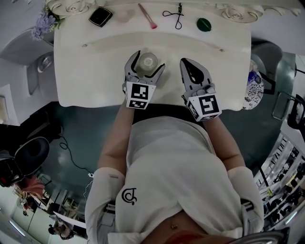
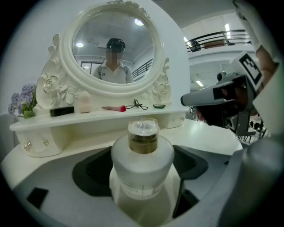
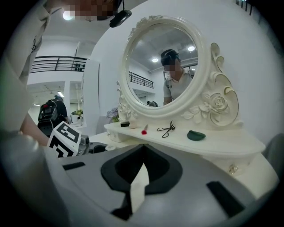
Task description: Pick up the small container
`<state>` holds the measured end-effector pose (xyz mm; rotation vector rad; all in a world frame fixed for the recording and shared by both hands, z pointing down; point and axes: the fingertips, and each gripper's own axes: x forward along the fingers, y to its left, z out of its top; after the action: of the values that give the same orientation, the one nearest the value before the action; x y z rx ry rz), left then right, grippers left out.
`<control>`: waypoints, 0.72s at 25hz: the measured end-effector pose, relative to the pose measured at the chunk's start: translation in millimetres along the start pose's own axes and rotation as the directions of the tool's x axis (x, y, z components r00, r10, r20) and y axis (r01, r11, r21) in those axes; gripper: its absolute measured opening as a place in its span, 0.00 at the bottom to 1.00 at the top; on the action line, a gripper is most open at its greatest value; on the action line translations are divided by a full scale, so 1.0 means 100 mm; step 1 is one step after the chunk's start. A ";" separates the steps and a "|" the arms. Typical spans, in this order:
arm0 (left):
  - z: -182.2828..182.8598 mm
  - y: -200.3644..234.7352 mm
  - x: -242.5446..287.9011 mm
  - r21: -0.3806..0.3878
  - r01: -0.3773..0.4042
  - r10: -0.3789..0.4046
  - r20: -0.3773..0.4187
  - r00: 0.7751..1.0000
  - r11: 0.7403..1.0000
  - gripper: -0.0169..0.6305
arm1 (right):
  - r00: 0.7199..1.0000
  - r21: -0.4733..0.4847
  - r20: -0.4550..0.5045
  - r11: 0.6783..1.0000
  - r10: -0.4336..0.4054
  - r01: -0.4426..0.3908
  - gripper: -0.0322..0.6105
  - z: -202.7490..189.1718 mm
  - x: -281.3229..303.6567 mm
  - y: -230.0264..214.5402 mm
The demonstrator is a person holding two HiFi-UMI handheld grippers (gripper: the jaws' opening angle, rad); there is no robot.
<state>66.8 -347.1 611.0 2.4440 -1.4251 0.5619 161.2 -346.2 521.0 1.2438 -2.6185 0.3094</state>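
The small container [image 1: 147, 62] is a frosted white jar with a gold neck and a clear cap. It stands upright on the white dressing table [image 1: 90, 76]. My left gripper [image 1: 147, 64] is open, one finger on each side of the jar, and a gap shows between pads and jar. In the left gripper view the container [image 2: 142, 153] fills the middle between the dark pads [image 2: 93, 170]. My right gripper [image 1: 189, 65] hovers just right of it, shut and holding nothing. In the right gripper view, the right gripper [image 3: 142, 157] shows its jaws meeting at a thin seam.
On the shelf at the back lie a black compact [image 1: 100, 16], a pink brush [image 1: 147, 15], an eyelash curler [image 1: 175, 14] and a green dish [image 1: 204, 24]. An oval mirror [image 2: 113, 44] rises behind. Purple flowers [image 1: 44, 21] sit at the far left corner.
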 end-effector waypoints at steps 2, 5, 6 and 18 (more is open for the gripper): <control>-0.02 -0.03 0.06 0.015 -0.002 0.003 -0.024 1.000 1.000 0.69 | 1.000 0.008 -0.009 1.000 -0.004 0.004 0.06 -0.04 0.00 -0.04; 0.01 0.00 0.10 -0.007 -0.036 0.035 -0.018 0.999 0.999 0.62 | 1.000 0.012 -0.020 1.000 -0.011 0.011 0.06 -0.08 -0.02 -0.08; 0.02 0.02 0.10 -0.015 -0.044 0.044 -0.013 0.999 0.999 0.57 | 1.000 0.014 -0.021 1.000 -0.013 0.013 0.06 -0.08 -0.03 -0.10; 0.05 0.03 0.10 0.004 -0.036 0.036 -0.052 0.998 0.999 0.57 | 1.000 -0.001 -0.010 1.000 -0.020 0.020 0.06 -0.01 -0.07 -0.12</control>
<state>69.2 -358.2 611.4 2.3918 -1.4511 0.6312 175.1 -348.3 520.7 1.2642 -2.5960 0.3094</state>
